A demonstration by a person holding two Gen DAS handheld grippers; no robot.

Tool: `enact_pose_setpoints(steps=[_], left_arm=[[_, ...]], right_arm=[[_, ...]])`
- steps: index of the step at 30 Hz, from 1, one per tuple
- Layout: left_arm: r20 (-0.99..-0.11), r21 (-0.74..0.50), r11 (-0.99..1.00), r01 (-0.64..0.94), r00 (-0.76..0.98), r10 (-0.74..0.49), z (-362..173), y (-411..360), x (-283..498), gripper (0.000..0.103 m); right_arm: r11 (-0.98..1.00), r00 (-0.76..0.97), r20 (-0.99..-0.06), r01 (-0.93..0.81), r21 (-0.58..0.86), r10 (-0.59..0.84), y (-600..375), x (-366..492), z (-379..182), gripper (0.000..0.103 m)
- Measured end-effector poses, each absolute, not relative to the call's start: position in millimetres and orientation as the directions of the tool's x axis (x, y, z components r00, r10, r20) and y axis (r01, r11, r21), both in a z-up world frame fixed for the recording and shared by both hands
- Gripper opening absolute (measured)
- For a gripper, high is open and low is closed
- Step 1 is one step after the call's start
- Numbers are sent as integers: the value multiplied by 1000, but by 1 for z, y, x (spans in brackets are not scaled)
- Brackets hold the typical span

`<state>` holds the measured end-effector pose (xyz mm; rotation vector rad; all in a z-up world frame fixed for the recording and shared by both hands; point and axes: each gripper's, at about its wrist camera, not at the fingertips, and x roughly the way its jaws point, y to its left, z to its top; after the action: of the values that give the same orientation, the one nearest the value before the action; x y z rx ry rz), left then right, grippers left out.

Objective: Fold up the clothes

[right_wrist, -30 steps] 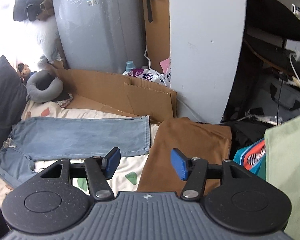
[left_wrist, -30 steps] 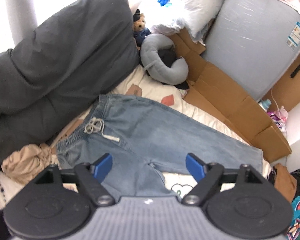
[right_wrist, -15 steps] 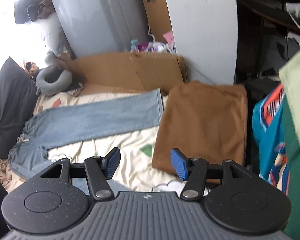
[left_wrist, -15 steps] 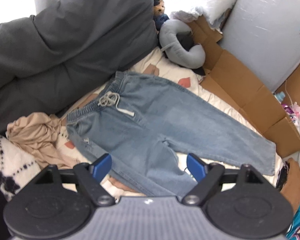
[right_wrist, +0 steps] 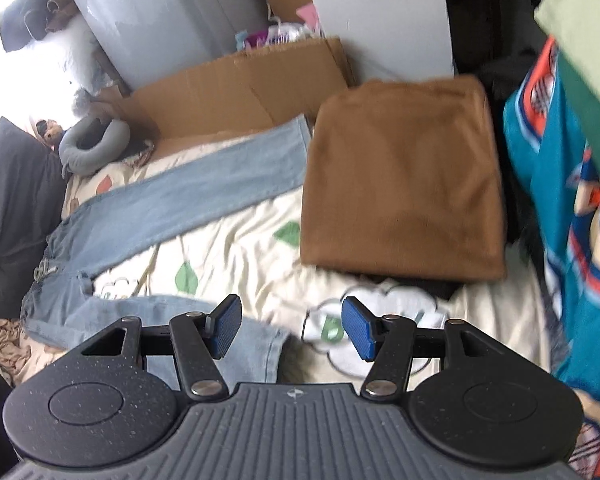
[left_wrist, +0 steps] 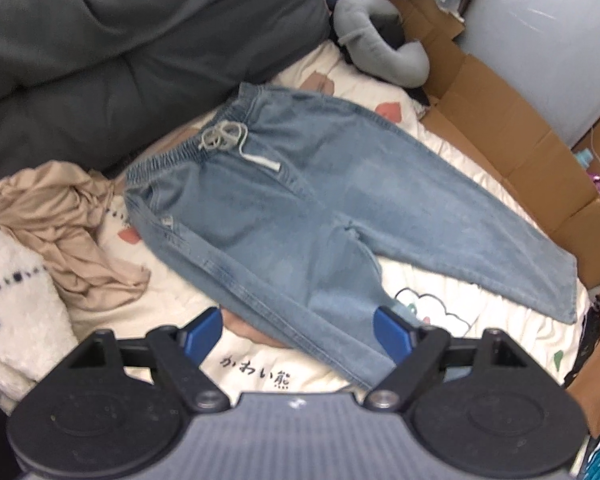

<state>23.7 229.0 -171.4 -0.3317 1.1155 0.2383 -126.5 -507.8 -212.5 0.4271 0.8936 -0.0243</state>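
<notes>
With both grippers' fingers spread and empty, set your left gripper (left_wrist: 298, 334) and right gripper (right_wrist: 291, 327) low onto the near leg of the light blue denim drawstring trousers (left_wrist: 300, 208), pinching only its edge.

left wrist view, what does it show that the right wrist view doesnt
Only the left wrist view shows the white knitted blanket and the printed writing on the bedsheet. Only the right wrist view shows the folded brown garment and the teal patterned fabric. Both show the light blue jeans spread flat, the grey neck pillow, the flattened cardboard and the crumpled beige garment.
</notes>
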Motion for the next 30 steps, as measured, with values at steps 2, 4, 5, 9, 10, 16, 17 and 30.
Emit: enact_pose_setpoints(steps=[2,4,5,9,10,16,17,30], left_arm=[[-913,-136,926,-353,408,22,-185,229,21,84],[-919,-131,925,-357,393,21,-200,228,18,84],[-922,-130,923,-363,386,21,-207,228,15,84],[-932,-139,907,-398,363,16,-234,228,7,84],[-935,-140,904,-404,355,14,-241,227,6,84],[-950,-131,907,-400,311,0,-271,215,1,84],[-953,-128,910,-395,304,-2,-275,213,0,84],[-972,-99,923,-372,236,-9,-318,196,4,84]], right_arm=[[911,613,-770,194,363,177,-505,-130,-229,62],[906,589,-784,199,373,194,-502,-135,-248,62],[903,579,-790,202,380,203,-500,-137,-257,62],[890,535,-812,218,400,234,-493,-145,-294,62],[884,524,-816,226,408,243,-492,-146,-302,62],[856,451,-834,240,457,318,-476,-151,-350,58],[851,441,-833,238,469,336,-472,-151,-356,56],[797,353,-818,251,550,454,-433,-146,-416,55]])
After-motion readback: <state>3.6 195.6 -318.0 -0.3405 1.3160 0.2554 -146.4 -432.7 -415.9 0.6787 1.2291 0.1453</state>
